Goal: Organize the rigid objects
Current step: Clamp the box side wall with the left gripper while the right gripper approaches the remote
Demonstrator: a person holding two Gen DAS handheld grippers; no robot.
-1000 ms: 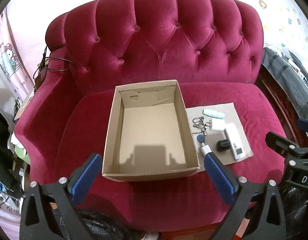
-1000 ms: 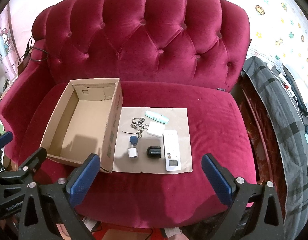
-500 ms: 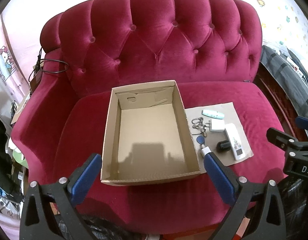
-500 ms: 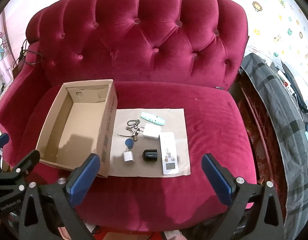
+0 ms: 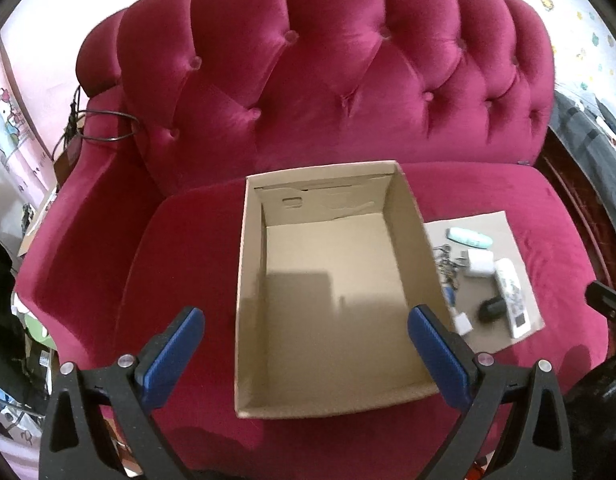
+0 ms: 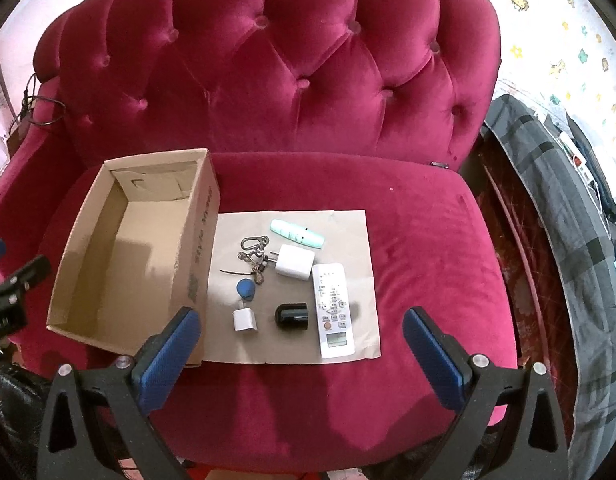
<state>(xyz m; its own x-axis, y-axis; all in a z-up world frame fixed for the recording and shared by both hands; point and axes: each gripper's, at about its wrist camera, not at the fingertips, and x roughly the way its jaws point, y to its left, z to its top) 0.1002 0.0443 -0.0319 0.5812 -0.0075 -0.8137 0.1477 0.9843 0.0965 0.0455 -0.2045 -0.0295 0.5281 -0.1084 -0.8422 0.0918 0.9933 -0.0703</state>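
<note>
An open cardboard box (image 6: 128, 256) sits on the seat of a red sofa (image 6: 292, 80), toward its left side; nothing lies inside it. Touching the box's right wall, a brown paper sheet (image 6: 348, 232) lies flat on the seat cushion and carries the loose items. At the far end lies a mint-green oblong case (image 6: 297, 234). Nearer, a bunch of keys (image 6: 254, 254) with a blue tag (image 6: 245, 290) sits beside a large white charger (image 6: 295, 261). A white remote control (image 6: 334, 310) lies lengthwise along the sheet's right side, display end nearest the camera. Between the remote control and a small white charger (image 6: 244, 320) rests a black cylinder (image 6: 292, 315), just beside the remote control.

The right hand-held gripper (image 6: 302, 354) hangs above the seat's front edge, jaws spread wide, holding nothing, its fingers apart from every item. The left hand-held gripper (image 5: 306, 354) hangs over the near end of the box, jaws likewise wide apart and holding nothing. In the left wrist view the items on the sheet are blurred.

A black cable (image 5: 104, 126) lies on the sofa's left arm. A grey checked cloth (image 6: 568, 208) lies to the right of the sofa.
</note>
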